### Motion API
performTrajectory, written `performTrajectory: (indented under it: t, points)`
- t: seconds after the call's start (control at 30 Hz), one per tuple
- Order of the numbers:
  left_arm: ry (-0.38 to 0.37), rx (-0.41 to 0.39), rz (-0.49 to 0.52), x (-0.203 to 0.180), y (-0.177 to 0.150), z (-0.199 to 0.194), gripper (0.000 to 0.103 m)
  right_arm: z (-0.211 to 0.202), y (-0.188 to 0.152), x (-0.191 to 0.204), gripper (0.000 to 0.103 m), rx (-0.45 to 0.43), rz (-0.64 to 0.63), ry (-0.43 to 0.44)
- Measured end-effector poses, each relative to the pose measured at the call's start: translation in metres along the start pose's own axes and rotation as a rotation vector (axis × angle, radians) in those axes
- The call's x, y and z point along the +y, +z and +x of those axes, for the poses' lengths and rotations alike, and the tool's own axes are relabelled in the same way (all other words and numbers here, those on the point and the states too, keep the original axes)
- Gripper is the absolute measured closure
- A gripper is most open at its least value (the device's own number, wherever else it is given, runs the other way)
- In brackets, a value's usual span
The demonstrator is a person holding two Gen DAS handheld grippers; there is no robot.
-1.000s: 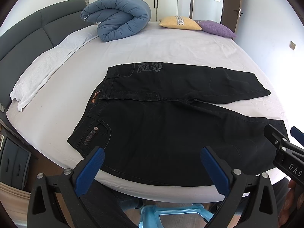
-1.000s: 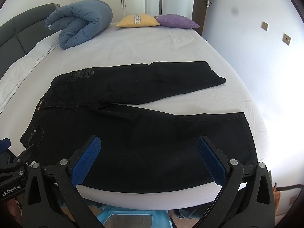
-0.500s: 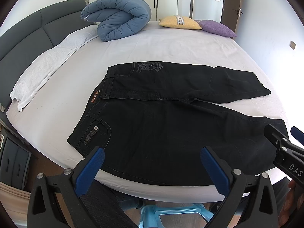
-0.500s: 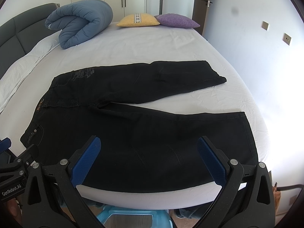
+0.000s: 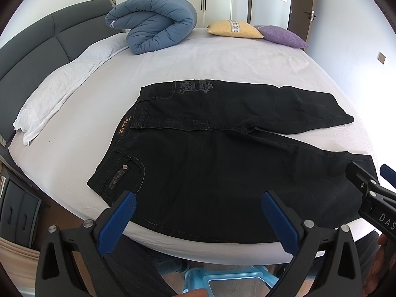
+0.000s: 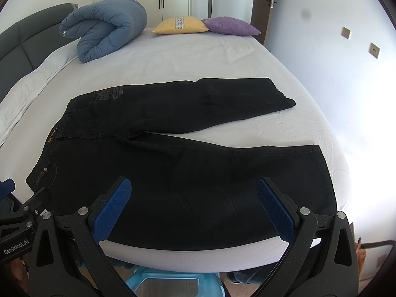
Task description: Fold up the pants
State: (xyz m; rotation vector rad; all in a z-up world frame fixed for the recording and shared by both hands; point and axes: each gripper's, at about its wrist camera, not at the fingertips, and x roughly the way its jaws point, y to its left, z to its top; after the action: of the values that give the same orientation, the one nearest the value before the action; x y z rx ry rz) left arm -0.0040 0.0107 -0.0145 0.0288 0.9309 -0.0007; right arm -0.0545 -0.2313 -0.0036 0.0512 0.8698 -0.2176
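Note:
Black pants lie flat on the white bed, waistband to the left, legs spread apart toward the right; they also show in the right wrist view. My left gripper is open and empty, hovering over the near edge of the seat part. My right gripper is open and empty, over the near leg. The right gripper's side shows at the right of the left wrist view.
A rolled blue duvet, a yellow cushion and a purple cushion lie at the far end of the bed. A white pillow and grey headboard are at left. A blue stool stands below the bed edge.
Both grippers have barely shifted; the pants lie as before and both grippers stay open.

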Motion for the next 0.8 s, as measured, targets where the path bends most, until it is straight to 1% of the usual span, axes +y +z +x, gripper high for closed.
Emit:
performTrajectory:
  t: [0.2,0.33,0.37,0.4,0.43,0.47,0.5,0.53,0.57,0.6,0.67,0.7,0.73,0.8]
  points:
    - [-0.004,-0.032,0.002,0.011,0.01,0.008,0.0,0.011,0.003,0.001,0.0,0.01,-0.019,0.005]
    - [-0.03,0.002,0.05,0.019,0.027,0.028,0.0,0.019,0.013,0.007,0.0,0.008,-0.05,0.015]
    - [-0.049,0.02,0.068,0.019,0.029,0.034,0.0,0.022,0.017,0.01,0.0,0.006,-0.061,0.019]
    - [-0.054,0.059,0.08,0.021,0.032,0.044,0.0,0.024,0.02,0.014,0.0,0.004,-0.075,0.023]
    - [-0.047,0.05,0.07,0.023,0.033,0.048,0.0,0.027,0.023,0.018,0.0,0.002,-0.09,0.03]
    - [-0.04,0.02,0.055,0.026,0.034,0.05,0.0,0.03,0.028,0.022,0.0,0.002,-0.101,0.037]
    - [-0.037,-0.053,0.04,0.03,0.036,0.049,0.0,0.033,0.032,0.027,0.0,0.002,-0.118,0.049]
    - [-0.035,-0.085,0.043,0.031,0.037,0.049,0.0,0.036,0.036,0.031,0.0,0.001,-0.132,0.06]
    - [-0.028,-0.092,0.053,0.032,0.039,0.05,0.0,0.039,0.04,0.034,0.0,-0.004,-0.146,0.077]
    - [-0.017,-0.054,0.075,0.032,0.044,0.059,0.0,0.043,0.045,0.038,0.0,-0.011,-0.162,0.101]
    - [-0.007,0.005,0.058,0.038,0.053,0.074,0.0,0.054,0.06,0.038,0.0,-0.014,-0.182,0.15]
    - [-0.009,0.011,0.008,0.048,0.062,0.082,0.0,0.062,0.069,0.04,0.0,-0.01,-0.197,0.186]
    - [-0.01,0.001,-0.017,0.055,0.069,0.086,0.0,0.071,0.079,0.04,0.0,-0.002,-0.21,0.206]
    - [-0.025,-0.021,-0.014,0.065,0.085,0.096,0.0,0.089,0.099,0.04,0.0,-0.004,-0.231,0.251]
